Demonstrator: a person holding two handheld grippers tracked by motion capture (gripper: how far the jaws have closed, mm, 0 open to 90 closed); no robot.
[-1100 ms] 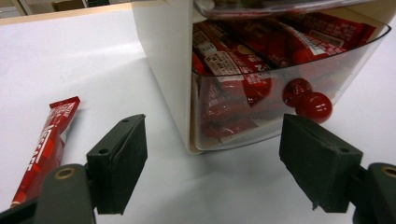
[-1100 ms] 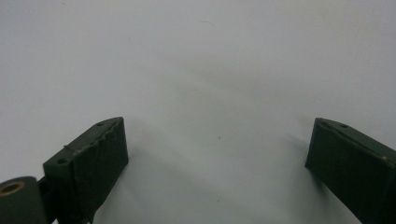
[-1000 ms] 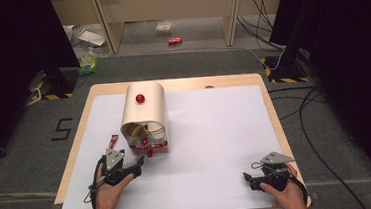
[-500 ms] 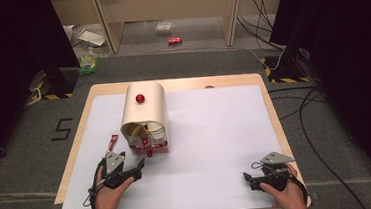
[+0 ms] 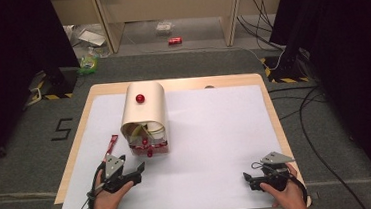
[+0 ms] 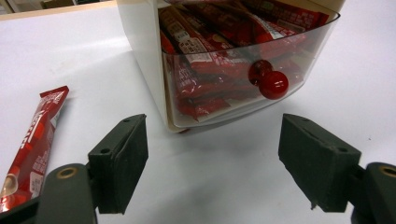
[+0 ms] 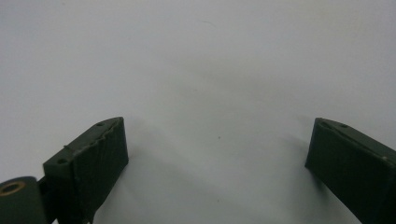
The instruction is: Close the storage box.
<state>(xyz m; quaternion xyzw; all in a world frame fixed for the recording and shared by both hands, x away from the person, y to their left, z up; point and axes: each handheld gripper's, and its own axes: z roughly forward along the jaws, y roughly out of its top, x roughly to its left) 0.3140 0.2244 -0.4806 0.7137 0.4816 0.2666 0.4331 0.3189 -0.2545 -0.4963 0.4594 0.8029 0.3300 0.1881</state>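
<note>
A cream, round-topped box point(image 5: 144, 113) with a red knob point(image 5: 140, 98) on top stands left of the table's middle. Its clear front drawer point(image 6: 252, 60) has a red ball handle point(image 6: 273, 85) and holds several red snack bars. One red snack bar point(image 5: 110, 145) point(image 6: 35, 140) lies loose on the white sheet, left of the box. My left gripper point(image 5: 131, 171) point(image 6: 212, 163) is open just in front of the drawer, nothing between its jaws. My right gripper point(image 5: 249, 179) point(image 7: 217, 158) rests open at the front right over bare white sheet.
A white sheet point(image 5: 216, 132) covers the wooden table point(image 5: 268, 103). Beyond the far edge are shelving legs, a red can point(image 5: 174, 40) on the floor, litter and cables. Dark curtains flank both sides.
The left gripper has shifted slightly on the table in front of the box. The right gripper stays where it was.
</note>
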